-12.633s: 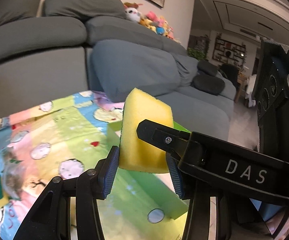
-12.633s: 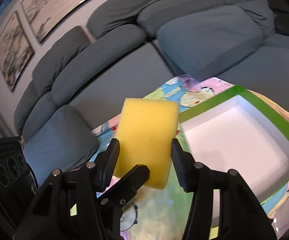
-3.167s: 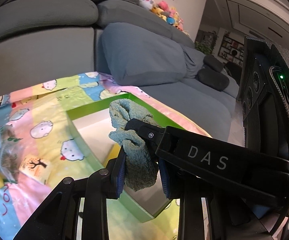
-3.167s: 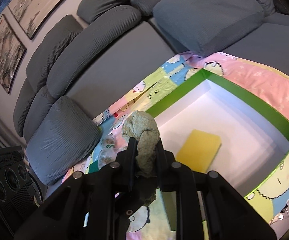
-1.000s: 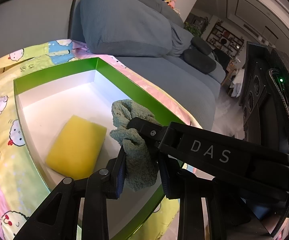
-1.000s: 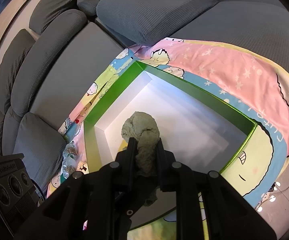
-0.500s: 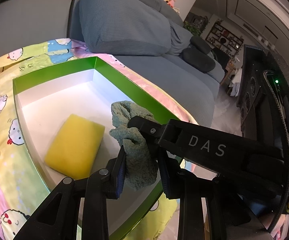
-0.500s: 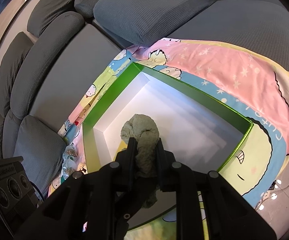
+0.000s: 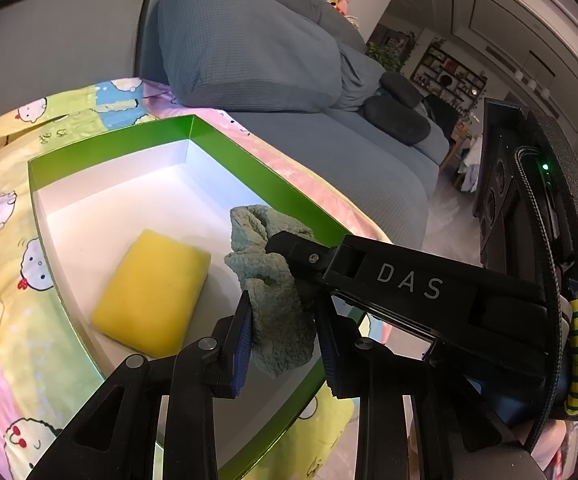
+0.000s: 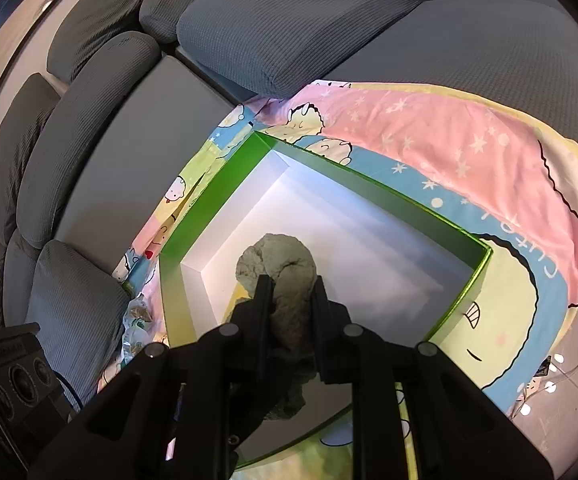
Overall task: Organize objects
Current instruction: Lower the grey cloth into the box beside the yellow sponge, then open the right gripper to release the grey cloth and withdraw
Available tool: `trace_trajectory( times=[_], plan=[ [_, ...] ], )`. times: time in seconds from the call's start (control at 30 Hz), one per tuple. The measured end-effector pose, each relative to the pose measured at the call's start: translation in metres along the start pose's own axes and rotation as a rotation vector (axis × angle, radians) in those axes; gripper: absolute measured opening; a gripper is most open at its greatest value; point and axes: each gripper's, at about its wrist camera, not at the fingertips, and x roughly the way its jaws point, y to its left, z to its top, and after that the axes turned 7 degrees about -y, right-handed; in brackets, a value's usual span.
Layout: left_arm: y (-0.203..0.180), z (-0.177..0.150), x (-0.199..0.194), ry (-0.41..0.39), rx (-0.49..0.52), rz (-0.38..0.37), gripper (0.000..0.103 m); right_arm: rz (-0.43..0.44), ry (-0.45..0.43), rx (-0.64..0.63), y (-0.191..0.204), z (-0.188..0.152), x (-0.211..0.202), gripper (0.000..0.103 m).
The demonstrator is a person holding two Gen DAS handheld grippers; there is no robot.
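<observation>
Both left gripper [image 9: 283,340] and right gripper [image 10: 289,304] pinch the green cloth [image 9: 275,280] just above the green box [image 9: 109,140], yellow sponge [image 9: 153,296] already inside, so drop-off remains, plus packets [image 10: 137,320] at far left.

Left gripper [image 9: 283,334] and right gripper [image 9: 289,246] both closed on the cloth [image 9: 275,280], held above the green box [image 9: 109,142]. Yellow sponge [image 9: 153,296] flat on the white floor inside, just left of the cloth, apparently not touching it. Patterned blanket [image 9: 5,216] under the box; grey sofa [image 9: 249,48] behind.
</observation>
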Motion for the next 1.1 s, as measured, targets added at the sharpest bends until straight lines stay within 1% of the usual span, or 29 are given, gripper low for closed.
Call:
trace_trajectory(
  times=[0.4,0.57,0.93,1.1],
  plan=[
    [0.001,0.002,-0.005,-0.010,0.013,0.019,0.030,-0.020,-0.007,0.008,-0.002,0.000,-0.001,0.019],
    [0.001,0.005,-0.008,-0.014,0.011,0.019,0.030,-0.048,-0.016,0.007,-0.004,0.001,-0.002,0.019],
    [0.002,0.008,-0.016,-0.022,0.009,0.026,0.030,-0.049,-0.022,0.020,-0.006,0.000,-0.003,0.019],
    [0.001,0.009,-0.019,-0.027,0.016,0.043,0.030,-0.061,-0.027,0.018,-0.005,-0.001,-0.004,0.019]
  ],
)
